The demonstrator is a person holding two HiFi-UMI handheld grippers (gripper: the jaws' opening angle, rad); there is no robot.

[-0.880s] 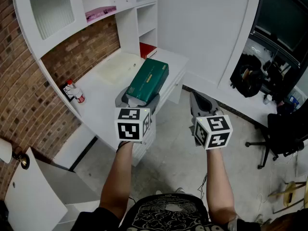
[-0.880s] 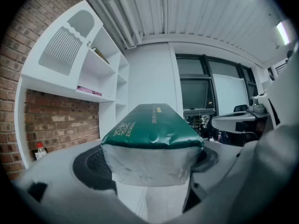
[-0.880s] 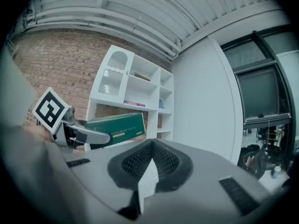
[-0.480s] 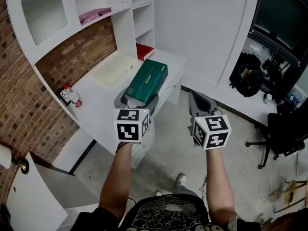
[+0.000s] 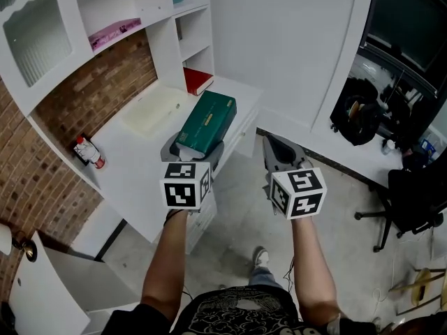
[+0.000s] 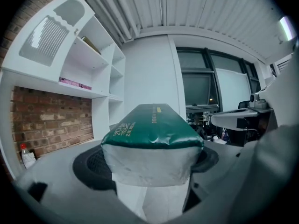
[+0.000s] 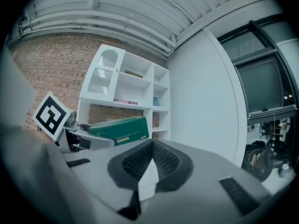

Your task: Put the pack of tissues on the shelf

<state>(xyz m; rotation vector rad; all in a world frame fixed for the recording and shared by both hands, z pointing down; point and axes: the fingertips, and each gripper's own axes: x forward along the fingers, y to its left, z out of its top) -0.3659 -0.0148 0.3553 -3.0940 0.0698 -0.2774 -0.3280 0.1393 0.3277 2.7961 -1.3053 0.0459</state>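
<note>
Pack of tissues (image 5: 207,122), green wrapper, is off the tabletop (image 5: 136,160) and in the air, clamped by its near end in my left hand-held gripper (image 5: 195,146). The jaws stand wide with a pad pressing on each side of the pack. The long side points away from me, toward the white shelf unit (image 5: 162,42). It sits over the tabletop's front part, well short of any shelf compartment.

My right hand-held gripper (image 5: 281,152) is just beside it on the right, jaws closed together with nothing in them.

Other stuff: a red book (image 5: 198,80) in the lowest cubby, a pink item (image 5: 112,30) on the long shelf, and a red-capped bottle (image 5: 89,152) at the tabletop's left.

Progress, as I judge it: pickup done, carry partway. Left to do: reach a free shelf spot, set the pack down, open the jaws.
</note>
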